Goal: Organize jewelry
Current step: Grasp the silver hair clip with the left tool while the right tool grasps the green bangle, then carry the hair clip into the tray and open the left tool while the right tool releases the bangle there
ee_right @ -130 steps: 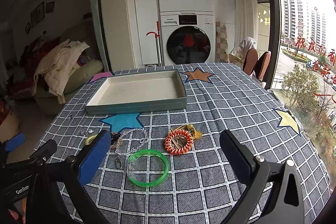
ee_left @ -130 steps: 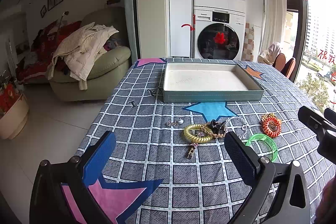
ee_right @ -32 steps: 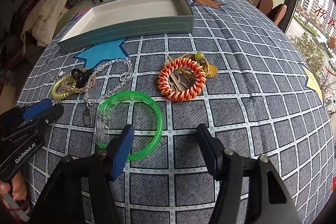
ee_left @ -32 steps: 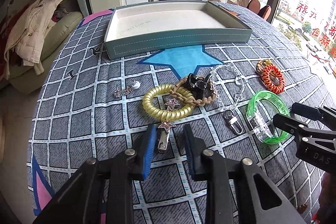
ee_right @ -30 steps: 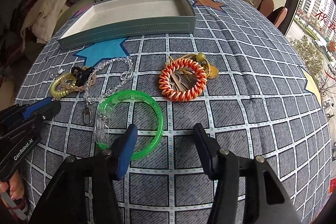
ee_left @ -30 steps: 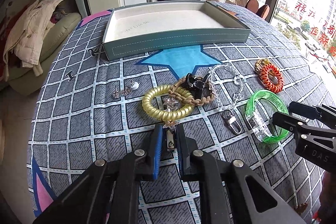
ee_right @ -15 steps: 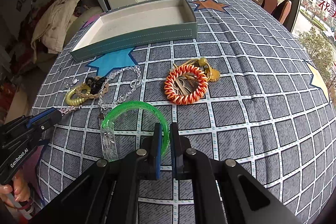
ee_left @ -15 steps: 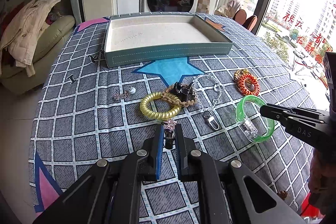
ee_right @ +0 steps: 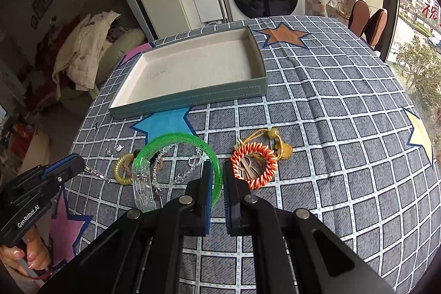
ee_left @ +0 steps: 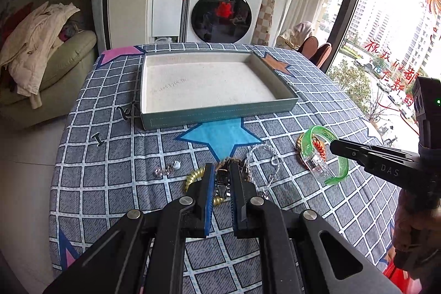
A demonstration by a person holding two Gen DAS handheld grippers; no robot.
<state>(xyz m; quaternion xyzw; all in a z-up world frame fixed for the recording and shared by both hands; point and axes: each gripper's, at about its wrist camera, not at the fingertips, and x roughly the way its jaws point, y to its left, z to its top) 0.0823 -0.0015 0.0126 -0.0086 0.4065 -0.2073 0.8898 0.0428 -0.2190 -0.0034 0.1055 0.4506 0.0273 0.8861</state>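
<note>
Left gripper (ee_left: 221, 185) jaws clenched on a small silver clasp (ee_left: 222, 183) at the end of a rhinestone chain; in the right wrist view the chain (ee_right: 97, 173) runs from the left jaws toward the yellow coil band (ee_right: 123, 170) near the tabletop's left edge. Side of the left gripper reads "GenRobot.AI".

Right gripper (ee_right: 217, 185) jaws clenched on the rim of the green bangle (ee_right: 176, 141), which is off the tabletop (ee_right: 344, 145) with its clear buckle section (ee_right: 143, 190) hanging low; in the left wrist view the bangle (ee_left: 335, 178) sits at the right jaws' tip, in front of the orange coil band. Right gripper arm is printed "DAS".

Still lying on the checked cloth: orange coil band (ee_right: 255, 166) with keys and a yellow charm around the middle, clear link chain (ee_left: 264, 163), brown braided band with a dark piece behind the left jaws, small earrings (ee_left: 166, 169) toward the left edge.

Teal tray (ee_right: 193, 98) with a cream lining sits toward the far edge, nothing in it; faint writing on the lining, not readable. Washing machine (ee_left: 222, 7) behind has a brand label, too small to read. Red Chinese characters on the window at right.
</note>
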